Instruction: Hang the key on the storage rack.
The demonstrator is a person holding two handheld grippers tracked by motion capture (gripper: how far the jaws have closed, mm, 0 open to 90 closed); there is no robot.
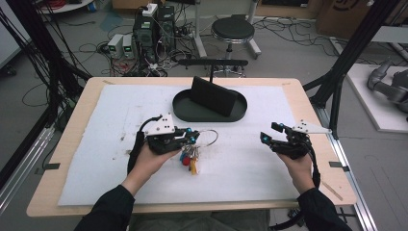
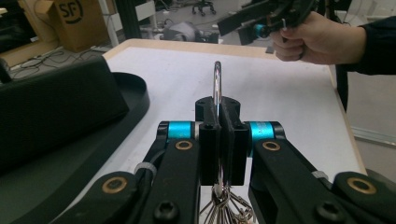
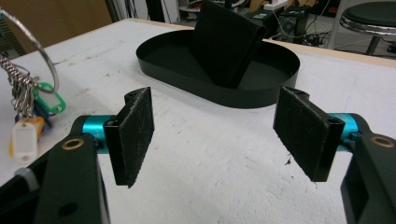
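My left gripper (image 1: pixel 194 136) is shut on a large metal key ring (image 1: pixel 206 138), and the ring (image 2: pixel 217 84) stands upright between its pressed pads. Several keys and coloured tags (image 1: pixel 189 158) hang from the ring above the white mat; the hanging keys (image 2: pixel 223 205) show below the jaws. My right gripper (image 1: pixel 266 138) hovers open over the right side of the mat, its pads (image 3: pixel 135 133) wide apart with nothing between them. In the right gripper view the key ring (image 3: pixel 35 46) and tags (image 3: pixel 25 133) hang at the far left. The right gripper (image 2: pixel 261 25) also appears in the left gripper view, top right.
A black oval tray (image 1: pixel 185 111) sits at the back centre of the mat with a black wallet (image 1: pixel 212 96) leaning in it. The tray (image 3: pixel 243 95) lies ahead of the right gripper, and the tray rim (image 2: pixel 135 100) is at the left gripper's left. A stool (image 1: pixel 233 30) stands behind the table.
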